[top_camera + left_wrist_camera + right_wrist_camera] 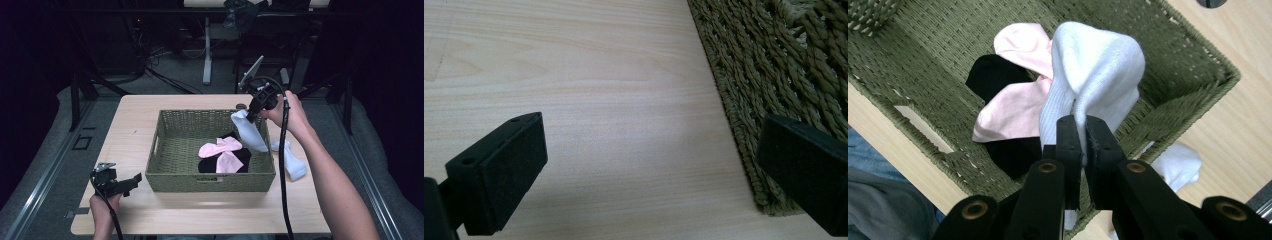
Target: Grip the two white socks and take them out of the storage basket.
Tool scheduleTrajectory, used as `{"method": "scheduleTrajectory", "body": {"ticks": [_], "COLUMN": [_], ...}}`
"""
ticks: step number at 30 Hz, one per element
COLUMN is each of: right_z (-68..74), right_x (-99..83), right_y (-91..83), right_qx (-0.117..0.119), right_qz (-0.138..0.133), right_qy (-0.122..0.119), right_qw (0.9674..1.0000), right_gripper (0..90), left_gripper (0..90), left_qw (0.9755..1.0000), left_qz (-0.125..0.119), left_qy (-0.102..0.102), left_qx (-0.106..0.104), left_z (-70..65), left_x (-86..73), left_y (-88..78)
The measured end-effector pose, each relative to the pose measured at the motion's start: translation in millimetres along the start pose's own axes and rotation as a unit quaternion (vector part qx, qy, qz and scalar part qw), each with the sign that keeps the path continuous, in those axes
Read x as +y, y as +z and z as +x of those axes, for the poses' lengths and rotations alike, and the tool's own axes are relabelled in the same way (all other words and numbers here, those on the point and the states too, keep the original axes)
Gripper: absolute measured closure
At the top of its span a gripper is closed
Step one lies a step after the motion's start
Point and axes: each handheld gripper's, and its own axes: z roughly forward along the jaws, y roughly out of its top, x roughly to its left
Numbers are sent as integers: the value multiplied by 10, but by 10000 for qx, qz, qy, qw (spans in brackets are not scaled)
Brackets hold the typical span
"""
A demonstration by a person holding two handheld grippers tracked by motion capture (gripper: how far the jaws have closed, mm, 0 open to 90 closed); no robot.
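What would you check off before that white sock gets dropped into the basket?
1. Grip: right tool is shut on the white sock, a fold pinched between its jaws. Ok.
2. Position: the sock hangs over the basket's right end, close to the wall. Ok, though moving it inward seems safer.
3. Landing room: pink socks and a black sock lie in the middle; bare weave shows around them. Ok.
4. Left tool: open, resting on the table outside the basket. Ok.
5. Second white sock: lies on the table right of the basket, not yet in. Not ok.
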Motion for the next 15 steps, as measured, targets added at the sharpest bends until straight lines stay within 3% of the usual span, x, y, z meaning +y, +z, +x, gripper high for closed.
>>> {"method": "scheduleTrajectory", "body": {"ticks": [15], "right_z": [-60], "right_x": [7], "right_y": [-310], "right_qx": [-128], "right_qz": [-254], "right_qy": [64], "right_qw": [9996], "right_gripper": [859], "left_gripper": [5], "left_qw": [10000], "left_qz": [-13], "left_qy": [-11], "left_qx": [-14], "left_z": [1], "left_x": [0], "left_y": [-1]}}
